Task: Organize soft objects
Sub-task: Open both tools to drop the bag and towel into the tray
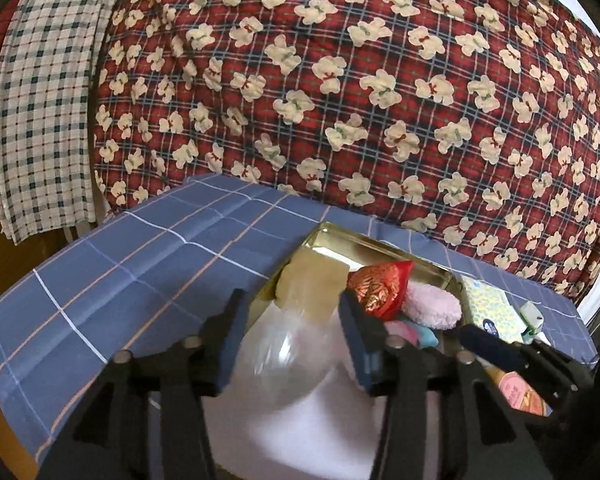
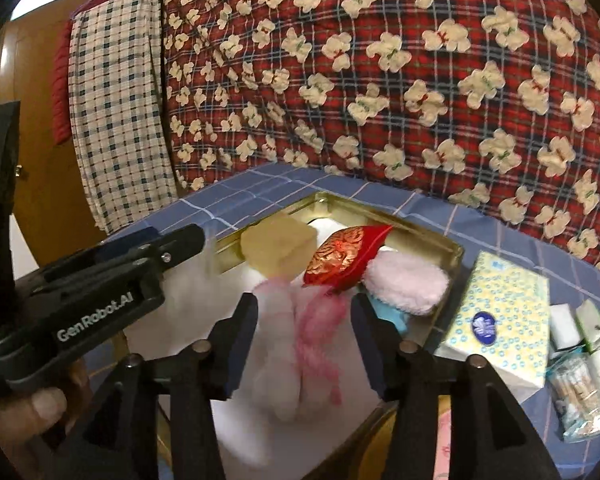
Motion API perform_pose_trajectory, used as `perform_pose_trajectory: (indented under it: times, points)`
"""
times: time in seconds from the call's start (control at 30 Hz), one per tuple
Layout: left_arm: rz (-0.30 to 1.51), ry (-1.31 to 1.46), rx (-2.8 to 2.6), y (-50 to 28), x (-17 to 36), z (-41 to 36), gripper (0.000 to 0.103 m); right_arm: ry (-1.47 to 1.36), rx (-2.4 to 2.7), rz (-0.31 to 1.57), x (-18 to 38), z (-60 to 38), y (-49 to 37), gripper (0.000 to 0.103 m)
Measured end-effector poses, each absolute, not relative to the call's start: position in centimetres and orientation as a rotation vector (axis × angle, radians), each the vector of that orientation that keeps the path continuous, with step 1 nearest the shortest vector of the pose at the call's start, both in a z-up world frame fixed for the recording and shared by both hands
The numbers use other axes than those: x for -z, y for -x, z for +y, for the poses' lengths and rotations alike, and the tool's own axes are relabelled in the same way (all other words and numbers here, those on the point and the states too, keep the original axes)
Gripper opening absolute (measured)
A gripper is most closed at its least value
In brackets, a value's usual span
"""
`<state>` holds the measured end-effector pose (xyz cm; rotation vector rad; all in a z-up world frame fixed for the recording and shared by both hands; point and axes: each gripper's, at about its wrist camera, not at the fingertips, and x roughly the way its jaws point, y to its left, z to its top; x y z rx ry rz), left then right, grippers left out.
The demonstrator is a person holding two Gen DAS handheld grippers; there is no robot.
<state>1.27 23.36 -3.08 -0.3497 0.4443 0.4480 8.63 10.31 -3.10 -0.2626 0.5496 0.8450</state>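
A gold tin tray (image 1: 340, 232) (image 2: 328, 200) on the blue checked tablecloth holds a yellow sponge block (image 1: 312, 280) (image 2: 278, 244), a red gold-embroidered pouch (image 1: 380, 284) (image 2: 348, 254), a pink fluffy pad (image 1: 432, 304) (image 2: 404, 284) and a small blue item (image 2: 392, 314). My left gripper (image 1: 292, 298) stands open over the tray's near end. A blurred clear plastic bag (image 1: 284, 352) lies between its fingers, loose. My right gripper (image 2: 304, 300) is open too, with a blurred white fluffy bundle tied with pink string (image 2: 300, 344) in the gap. Each gripper shows at the edge of the other's view.
A yellow patterned tissue pack (image 2: 496, 316) lies right of the tray, with a jar of cotton swabs (image 2: 580, 396) and small white packets beyond it. A red bear-print quilt (image 1: 380, 80) hangs close behind the table, and a checked cloth (image 1: 40, 100) hangs at the left.
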Motion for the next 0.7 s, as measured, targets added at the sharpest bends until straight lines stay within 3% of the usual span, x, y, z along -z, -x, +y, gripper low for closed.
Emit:
perform_pose_trajectory:
  times: [0.23,0.37,0.47,0.6,0.7]
  points:
    - [0.432,0.350,-0.432,-1.0,2.7,22.7,0.064,0.212,-0.828,0.515,2.5,8.1,-8.5,0.056]
    - [0.420,0.345,-0.411,-1.0,2.3,21.6,0.065,0.176,-0.804,0.494,1.9,6.2,-8.7,0.056]
    - [0.415,0.324,-0.383,-1.4,2.1,20.1,0.075,0.168,-0.775,0.470,1.5,4.7,-9.0,0.056]
    - [0.417,0.286,-0.342,-2.2,1.8,17.7,0.075,0.142,-0.734,0.459,1.2,1.9,-9.7,0.056]
    - [0.420,0.264,-0.326,-2.7,1.8,16.1,0.085,0.136,-0.683,0.451,1.2,-0.8,-10.5,0.056]
